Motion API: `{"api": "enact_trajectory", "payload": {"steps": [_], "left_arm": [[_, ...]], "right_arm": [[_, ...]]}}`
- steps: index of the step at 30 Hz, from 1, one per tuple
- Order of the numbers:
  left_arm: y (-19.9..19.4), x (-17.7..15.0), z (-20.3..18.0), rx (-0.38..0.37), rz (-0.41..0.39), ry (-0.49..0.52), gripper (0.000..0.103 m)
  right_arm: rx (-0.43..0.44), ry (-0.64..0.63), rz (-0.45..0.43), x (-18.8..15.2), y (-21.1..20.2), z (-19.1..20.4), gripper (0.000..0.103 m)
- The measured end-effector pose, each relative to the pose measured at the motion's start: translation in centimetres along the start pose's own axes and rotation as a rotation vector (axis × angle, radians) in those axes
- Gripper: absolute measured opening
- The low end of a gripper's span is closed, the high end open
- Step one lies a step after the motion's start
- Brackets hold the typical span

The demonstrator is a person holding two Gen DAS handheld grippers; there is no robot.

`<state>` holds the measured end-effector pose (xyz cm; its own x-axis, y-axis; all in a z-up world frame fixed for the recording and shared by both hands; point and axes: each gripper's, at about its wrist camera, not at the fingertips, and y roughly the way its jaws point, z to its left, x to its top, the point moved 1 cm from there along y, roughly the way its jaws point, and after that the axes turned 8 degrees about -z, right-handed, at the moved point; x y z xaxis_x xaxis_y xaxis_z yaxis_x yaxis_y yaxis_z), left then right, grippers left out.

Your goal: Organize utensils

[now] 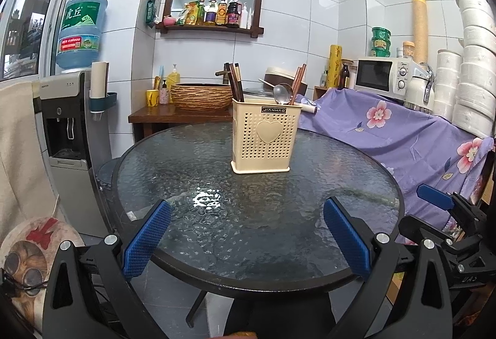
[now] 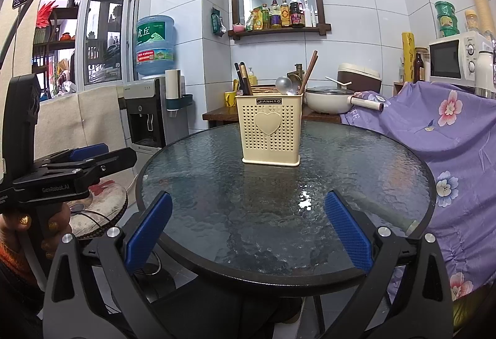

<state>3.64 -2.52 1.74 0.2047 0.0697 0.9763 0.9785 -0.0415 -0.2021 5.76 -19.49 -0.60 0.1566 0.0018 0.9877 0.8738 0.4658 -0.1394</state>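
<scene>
A round glass counter (image 1: 217,215) in a tiled kitchen carries a utensil holder (image 1: 266,137); both the left claw (image 1: 248,239) and the right claw (image 2: 248,233) gape wide, empty.

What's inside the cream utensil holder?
In the utensil holder: dark chopsticks at its left, brown chopsticks at its right, and a metal ladle. Their lower ends and the holder's floor are hidden by the perforated wall.

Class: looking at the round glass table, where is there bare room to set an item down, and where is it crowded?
Bare: the glass table between the cream utensil holder and the near rim, plus both sides of the holder. Crowded: inside the holder, packed with chopsticks and a ladle.
</scene>
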Motion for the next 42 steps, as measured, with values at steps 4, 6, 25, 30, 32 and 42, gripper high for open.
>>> {"api": "enact_trajectory", "payload": {"steps": [4,6,25,30,32,42], "left_arm": [[-0.02,-0.03,0.02,0.002,-0.002,0.004,0.097],[-0.01,-0.07,0.02,0.001,-0.002,0.006,0.097],[-0.07,-0.02,-0.31,0.005,0.0,0.008,0.097],[-0.05,-0.04,-0.32,0.004,0.002,0.011,0.097],[-0.05,-0.05,-0.34,0.004,0.002,0.013,0.097],[-0.02,-0.1,-0.35,0.005,0.002,0.013,0.097]], "right_arm": [[0.0,-0.001,0.0,0.01,0.02,-0.02,0.097],[0.0,-0.002,0.001,0.03,-0.03,0.05,0.097],[-0.003,0.004,0.001,0.02,0.0,0.07,0.097],[-0.004,0.002,0.002,0.03,0.03,0.09,0.097],[-0.004,0.002,0.002,0.03,0.02,0.09,0.097],[-0.003,0.003,0.002,0.04,0.04,0.05,0.097]]}}
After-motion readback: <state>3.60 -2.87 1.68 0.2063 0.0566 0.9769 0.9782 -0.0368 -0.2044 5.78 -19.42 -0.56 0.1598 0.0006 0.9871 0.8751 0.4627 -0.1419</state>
